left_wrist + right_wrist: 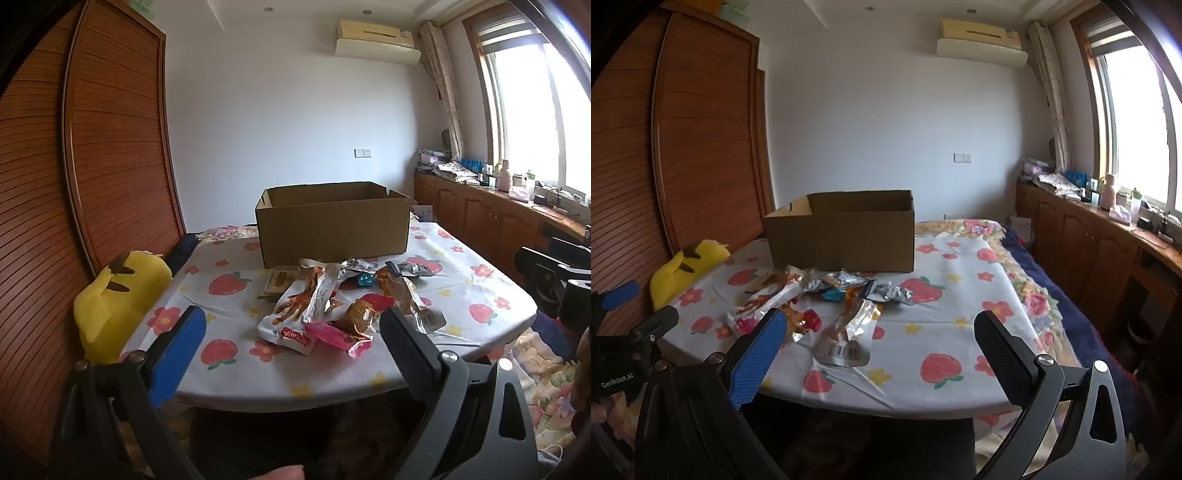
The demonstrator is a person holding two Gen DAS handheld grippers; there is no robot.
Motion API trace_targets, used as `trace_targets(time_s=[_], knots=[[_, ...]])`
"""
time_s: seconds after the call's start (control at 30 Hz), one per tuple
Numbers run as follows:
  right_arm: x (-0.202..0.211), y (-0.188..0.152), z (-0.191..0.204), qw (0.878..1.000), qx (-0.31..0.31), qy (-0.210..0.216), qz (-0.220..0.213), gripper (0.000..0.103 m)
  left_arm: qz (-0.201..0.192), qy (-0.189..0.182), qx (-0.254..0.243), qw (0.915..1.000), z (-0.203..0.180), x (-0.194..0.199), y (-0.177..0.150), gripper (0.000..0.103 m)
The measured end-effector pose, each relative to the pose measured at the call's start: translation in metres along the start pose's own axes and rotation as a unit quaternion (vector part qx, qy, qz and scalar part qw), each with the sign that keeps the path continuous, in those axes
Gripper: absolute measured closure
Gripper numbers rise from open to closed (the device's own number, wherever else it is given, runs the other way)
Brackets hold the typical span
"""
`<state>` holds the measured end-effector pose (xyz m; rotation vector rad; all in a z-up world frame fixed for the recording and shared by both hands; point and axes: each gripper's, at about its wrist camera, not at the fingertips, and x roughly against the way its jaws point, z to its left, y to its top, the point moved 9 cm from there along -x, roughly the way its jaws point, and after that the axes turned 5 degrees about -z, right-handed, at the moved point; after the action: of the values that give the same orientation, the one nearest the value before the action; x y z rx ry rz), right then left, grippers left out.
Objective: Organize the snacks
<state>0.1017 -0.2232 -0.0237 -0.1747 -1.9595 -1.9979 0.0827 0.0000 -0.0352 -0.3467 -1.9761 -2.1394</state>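
Note:
A pile of snack packets [332, 299] lies on the strawberry-print tablecloth [229, 350], in front of an open cardboard box [332, 225]. The pile holds a white chicken-feet packet [295, 314], a pink packet [336, 338] and silver packets [410, 269]. My left gripper [291, 321] is open and empty, held just short of the pile at the table's near edge. In the right wrist view the pile [820, 299] and box [842, 232] lie left of centre. My right gripper [881, 325] is open and empty, above a silver packet with a barcode [846, 343].
A yellow plush toy [118, 299] sits at the table's left edge by the wooden wardrobe [92, 147]. Low wooden cabinets [1089, 240] with clutter run under the window at right. The left gripper's body [624, 354] shows at the lower left of the right wrist view.

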Motion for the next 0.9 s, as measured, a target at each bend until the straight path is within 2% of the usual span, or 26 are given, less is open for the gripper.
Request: trace_targets(time_s=[0.9], knots=[[0.0025,0.0011,0.0017,1.0,0.007,-0.003,-0.008,0.0,-0.004,0.001,0.001,1.0,-0.0004,0.0019,0.0022,0.007]])
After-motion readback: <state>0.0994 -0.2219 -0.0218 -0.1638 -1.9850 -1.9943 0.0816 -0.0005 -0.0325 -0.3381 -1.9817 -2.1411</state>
